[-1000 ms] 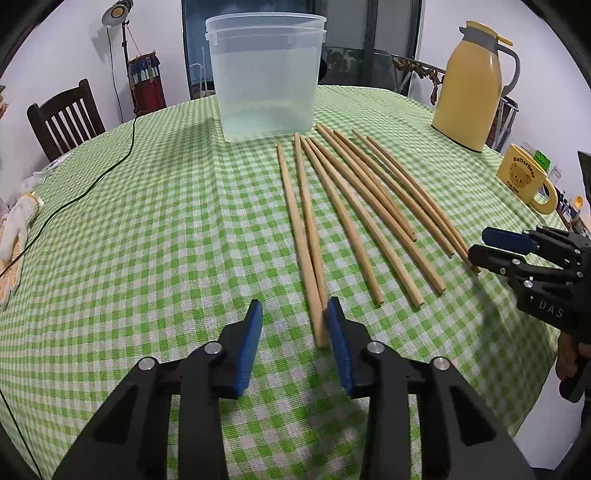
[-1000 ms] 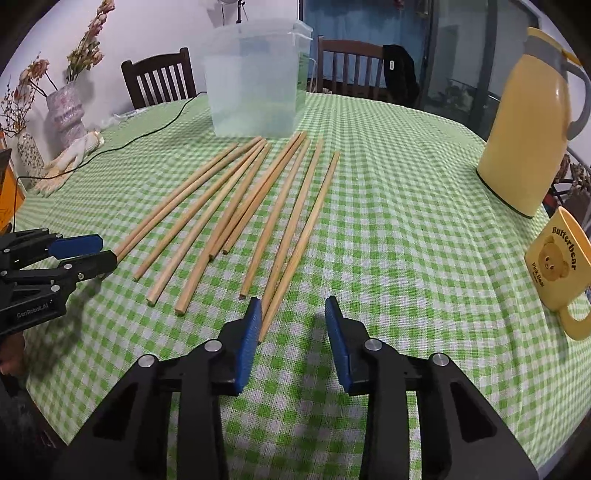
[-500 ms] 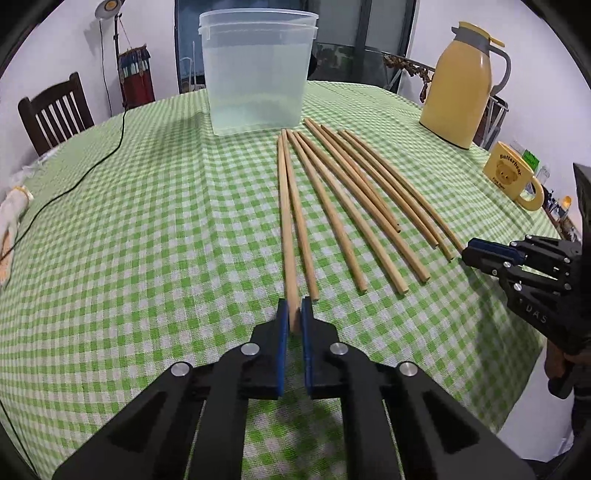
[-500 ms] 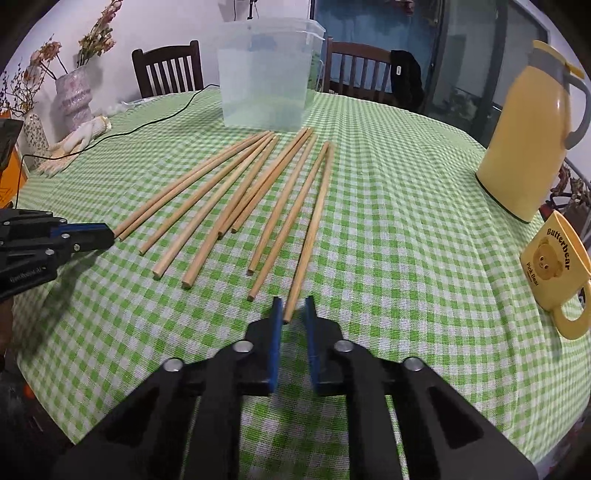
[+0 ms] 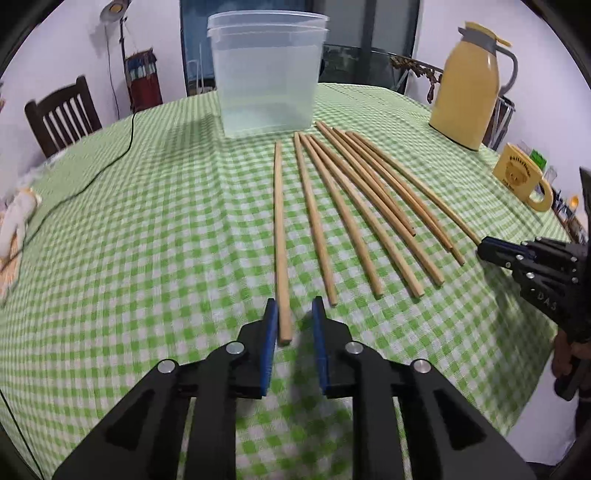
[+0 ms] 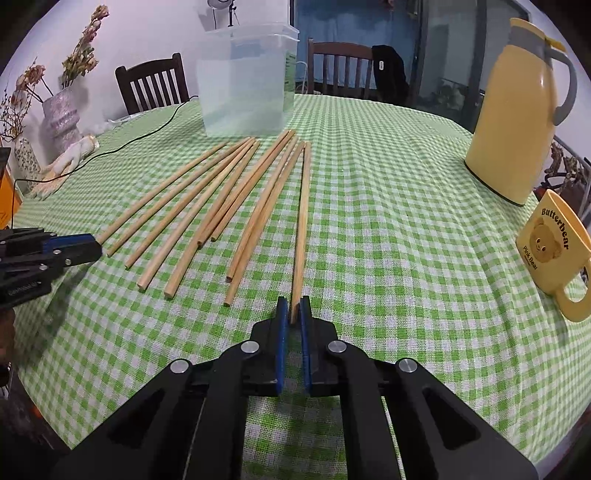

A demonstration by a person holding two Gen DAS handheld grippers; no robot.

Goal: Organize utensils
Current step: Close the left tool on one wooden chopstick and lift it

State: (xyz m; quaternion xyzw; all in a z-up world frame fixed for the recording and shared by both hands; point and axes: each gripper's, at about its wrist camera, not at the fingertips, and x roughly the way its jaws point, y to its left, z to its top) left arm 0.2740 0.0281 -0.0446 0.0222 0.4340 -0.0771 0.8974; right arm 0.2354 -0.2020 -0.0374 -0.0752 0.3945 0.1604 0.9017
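while the clear tub point(image 5: 266, 74) holds nothing yet, your right gripper point(image 6: 294, 314) pinches one chopstick point(image 6: 301, 229) and your left gripper point(image 5: 293, 317), jaws just reopened, loosely straddles another chopstick point(image 5: 279, 236) near the table's point(image 5: 147, 221) front edge.

White walls point(image 6: 155, 33) are enclosing the room, and dark glass panes point(image 6: 454, 48) are standing behind the round table, whose green checked cloth point(image 5: 147, 229) is hanging over its edge. Dark wooden chairs point(image 6: 151, 86) are waiting at the far edge. A lamp point(image 5: 112, 8) is shining near the upper left corner of the left wrist view.
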